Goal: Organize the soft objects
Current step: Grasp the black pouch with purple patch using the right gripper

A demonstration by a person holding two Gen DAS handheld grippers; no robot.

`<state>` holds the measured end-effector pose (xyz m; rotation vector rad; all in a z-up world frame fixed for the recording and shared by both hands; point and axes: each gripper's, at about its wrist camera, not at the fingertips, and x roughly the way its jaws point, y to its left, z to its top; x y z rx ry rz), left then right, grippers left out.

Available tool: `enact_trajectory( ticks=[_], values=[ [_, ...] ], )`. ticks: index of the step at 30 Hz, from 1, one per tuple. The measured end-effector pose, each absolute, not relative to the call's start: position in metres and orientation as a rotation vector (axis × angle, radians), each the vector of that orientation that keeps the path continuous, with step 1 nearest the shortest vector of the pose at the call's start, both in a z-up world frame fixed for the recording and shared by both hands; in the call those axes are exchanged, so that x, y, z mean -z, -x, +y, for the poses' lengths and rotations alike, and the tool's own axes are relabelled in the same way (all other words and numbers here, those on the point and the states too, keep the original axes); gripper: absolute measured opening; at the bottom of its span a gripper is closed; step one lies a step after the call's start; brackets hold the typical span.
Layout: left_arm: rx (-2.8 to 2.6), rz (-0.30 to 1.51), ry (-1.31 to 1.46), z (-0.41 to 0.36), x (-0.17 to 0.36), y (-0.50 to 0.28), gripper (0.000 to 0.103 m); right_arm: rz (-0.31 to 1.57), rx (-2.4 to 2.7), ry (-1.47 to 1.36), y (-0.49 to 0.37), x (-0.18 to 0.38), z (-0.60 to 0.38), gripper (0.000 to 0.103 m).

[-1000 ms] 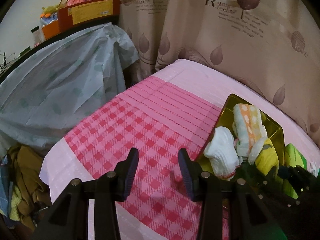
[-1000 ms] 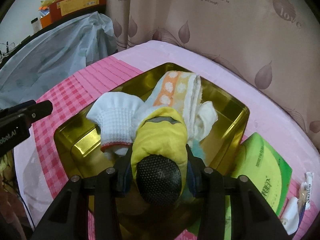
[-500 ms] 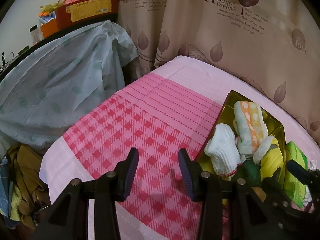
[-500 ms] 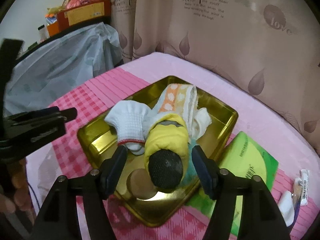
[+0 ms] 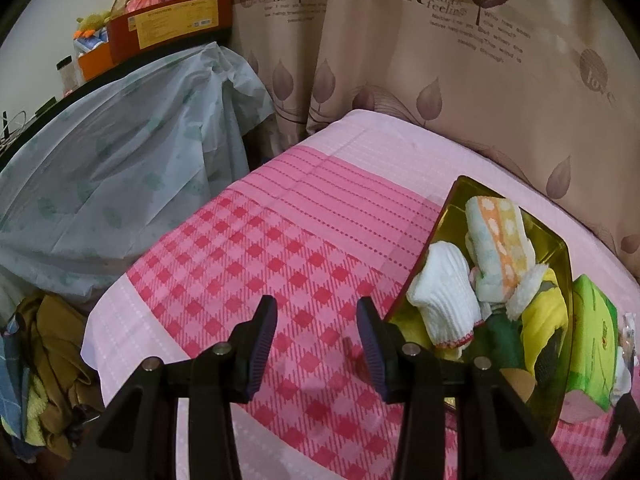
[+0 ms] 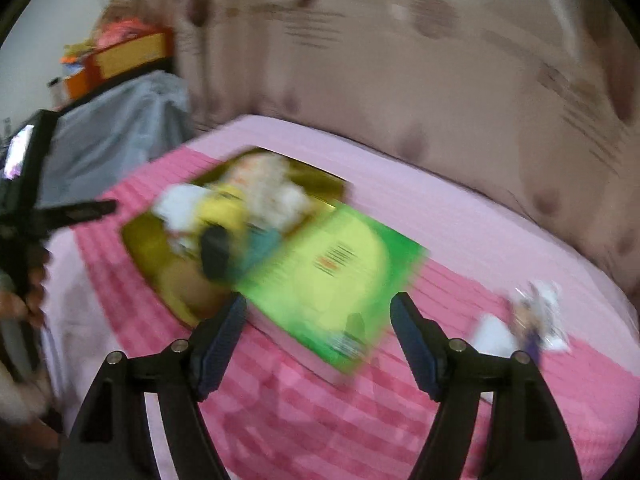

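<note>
Behind the gold tray [image 5: 448,216], "Romak feeling" on the curtain [image 5: 436,0]; both hand-held grippers [image 5: 316,332] [image 6: 318,332] spread, empty.

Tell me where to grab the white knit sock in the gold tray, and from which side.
Grip the white knit sock at its rounded upper bulge, coming from above. It lies near the gold tray left wall, so a side approach would probably meet the rim. The open left gripper is nearest.

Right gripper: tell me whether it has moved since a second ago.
Yes. The right gripper let go and backed away from the gold tray, rightward over the green book.
</note>
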<state>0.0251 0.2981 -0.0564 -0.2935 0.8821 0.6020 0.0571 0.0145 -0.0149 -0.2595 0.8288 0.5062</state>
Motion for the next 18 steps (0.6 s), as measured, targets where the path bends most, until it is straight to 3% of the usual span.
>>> enact_trajectory(
  ticks=[9,18],
  values=[
    [-0.606,0.884,0.273,0.294,0.056,-0.026,0.042,0.964,-0.199,0.144,-0.080,0.059,-0.122,0.071],
    [-0.599,0.899,0.235,0.288,0.058,-0.027,0.042,1.046,-0.122,-0.017,-0.101,0.093,-0.174,0.070]
  ],
)
